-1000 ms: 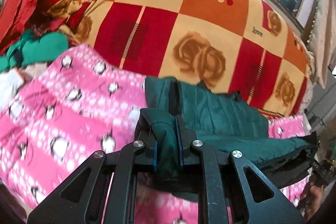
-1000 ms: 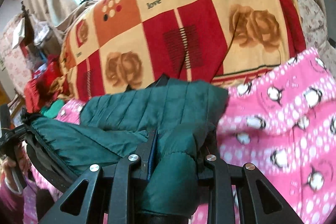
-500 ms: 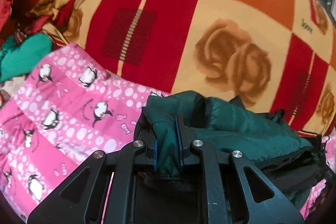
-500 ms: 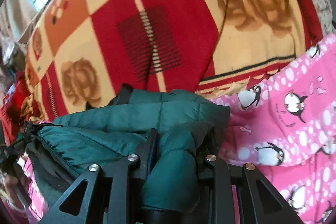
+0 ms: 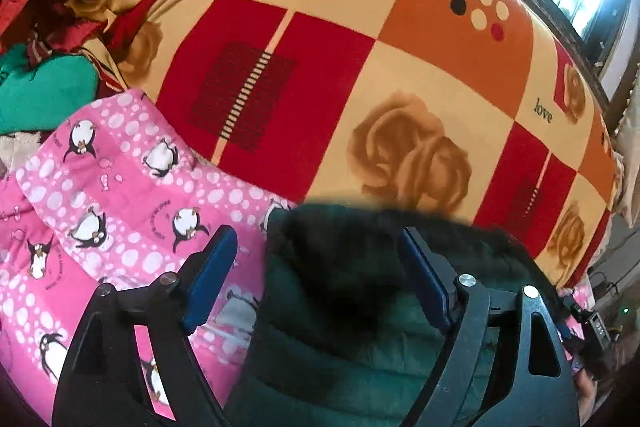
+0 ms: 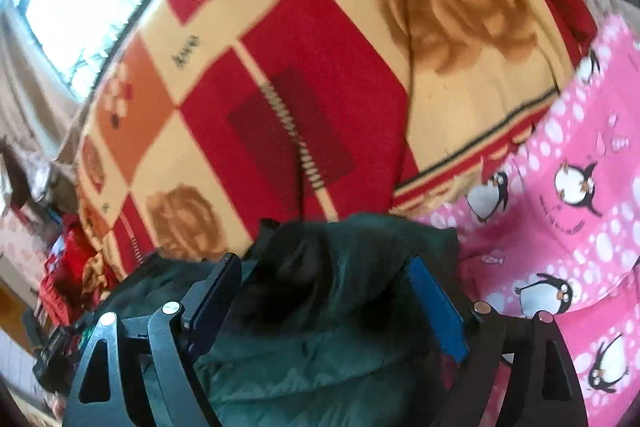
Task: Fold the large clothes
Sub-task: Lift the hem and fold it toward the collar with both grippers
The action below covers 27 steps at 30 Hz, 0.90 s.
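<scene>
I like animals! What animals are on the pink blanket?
Black-and-white penguins, with white dots, on the pink blanket. The right wrist view shows them best.

Left wrist view: tilted down along the left gripper (image 5: 316, 275), close over the green jacket (image 5: 344, 307); right wrist view: same downward tilt along the right gripper (image 6: 326, 297), equally near; shared: jacket, pink penguin blanket (image 5: 100, 187), checked rose blanket (image 5: 360, 67).

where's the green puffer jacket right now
In both wrist views the green puffer jacket lies low centre between opening jaws, on the pink penguin blanket, just before the rose-patterned blanket.
</scene>
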Available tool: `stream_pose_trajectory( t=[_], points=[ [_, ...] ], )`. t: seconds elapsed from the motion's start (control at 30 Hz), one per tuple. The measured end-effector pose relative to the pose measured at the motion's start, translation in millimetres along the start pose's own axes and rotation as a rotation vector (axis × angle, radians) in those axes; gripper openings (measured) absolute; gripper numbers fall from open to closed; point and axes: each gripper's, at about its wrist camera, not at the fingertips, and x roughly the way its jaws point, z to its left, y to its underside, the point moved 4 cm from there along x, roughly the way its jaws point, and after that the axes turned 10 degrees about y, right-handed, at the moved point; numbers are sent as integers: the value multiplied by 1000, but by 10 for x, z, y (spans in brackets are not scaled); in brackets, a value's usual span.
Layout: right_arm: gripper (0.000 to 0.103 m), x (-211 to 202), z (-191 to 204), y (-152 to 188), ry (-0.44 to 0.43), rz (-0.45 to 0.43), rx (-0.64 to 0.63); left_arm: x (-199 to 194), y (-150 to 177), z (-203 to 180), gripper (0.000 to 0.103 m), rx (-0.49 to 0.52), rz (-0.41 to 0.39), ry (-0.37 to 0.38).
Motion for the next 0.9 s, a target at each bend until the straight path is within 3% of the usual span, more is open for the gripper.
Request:
stream_pose_trajectory(
  t=[0.13, 0.27, 0.47, 0.63, 0.73, 0.9],
  points=[
    [84, -67, 318, 104, 1, -8, -162, 62, 90, -64, 83, 11, 24, -9],
    [84, 181, 584, 236, 50, 35, -321, 260, 204, -200, 83, 47, 46, -41],
    [84, 775, 727, 246, 154, 103, -435, 760, 321, -277, 83, 127, 130, -176],
    [85, 1139, 592, 179, 239, 129, -437, 1048, 272, -182, 84, 143, 151, -244],
    [87, 1329, 418, 165, 228, 186, -346, 1177, 253, -159, 85, 146, 155, -241],
    [89, 1353, 341, 218, 230, 169, -327, 1260, 291, -203, 88, 198, 136, -279]
  ],
)
